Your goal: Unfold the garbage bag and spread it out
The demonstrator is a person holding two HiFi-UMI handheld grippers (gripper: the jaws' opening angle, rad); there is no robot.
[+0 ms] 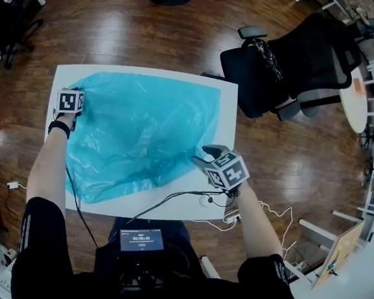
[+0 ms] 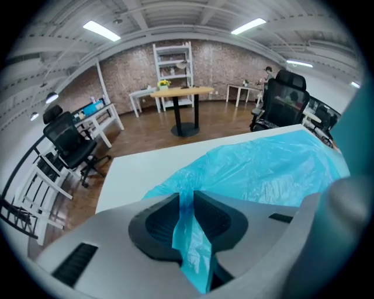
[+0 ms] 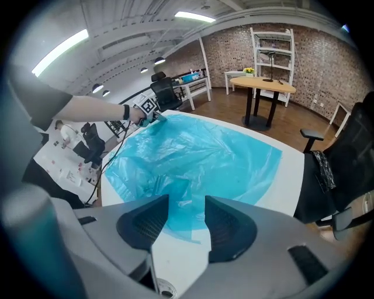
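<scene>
A light blue garbage bag (image 1: 142,135) lies spread over most of the white table (image 1: 227,116), wrinkled, with its near right edge slanting. My left gripper (image 1: 75,91) is at the bag's far left corner. In the left gripper view a fold of the bag (image 2: 188,233) hangs in the narrow gap of that gripper (image 2: 187,201), and the jaws do not squeeze it. My right gripper (image 1: 203,155) hovers over the bag's near right edge. Its jaws stand apart in the right gripper view (image 3: 187,213) with nothing between them, and the bag (image 3: 198,152) lies below.
A black office chair (image 1: 292,63) stands just off the table's far right corner. Black and white cables (image 1: 189,194) run across the table's near edge. A round wooden table (image 2: 181,90) and white shelves stand farther off on the wooden floor.
</scene>
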